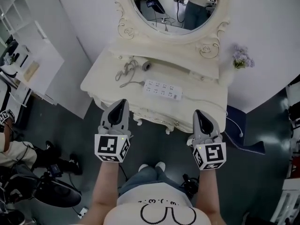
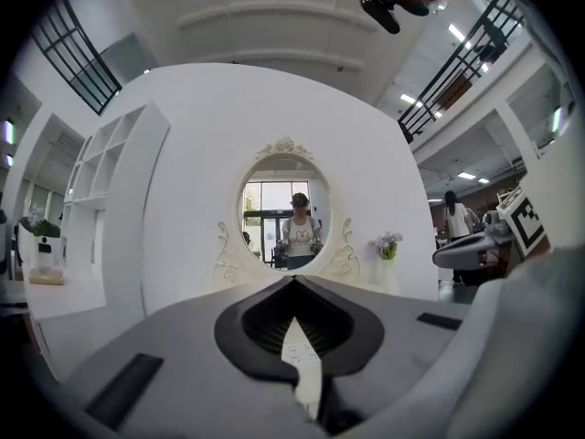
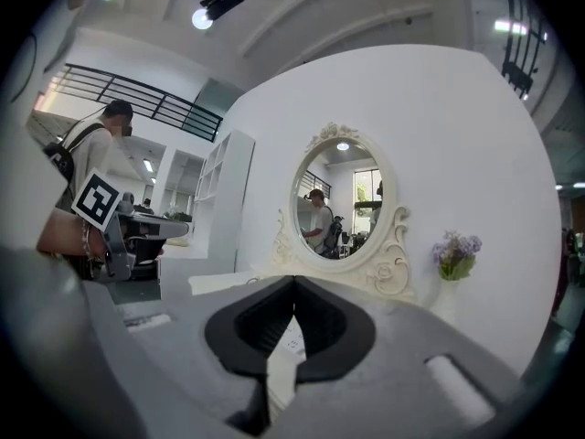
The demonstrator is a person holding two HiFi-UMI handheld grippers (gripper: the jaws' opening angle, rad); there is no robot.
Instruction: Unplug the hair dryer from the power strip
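Noting left tongs (image 1: pixel 123 102) and right tongs (image 1: pixel 198 112) clenched empty short of the bench (image 1: pixel 199 96), tugging the cord (image 1: pixel 125 72) could likely drag the unheld strip (image 1: pixel 162 89).

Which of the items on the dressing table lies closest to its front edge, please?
The white power strip; the hair dryer and coiled cord lie further back, towards the mirror.

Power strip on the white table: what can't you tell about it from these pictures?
Head view: the power strip is too small to show any plug.
Head view: the grey thing beside the cord is too small to name.
Gripper views: the shut left gripper and right gripper hide most of it.
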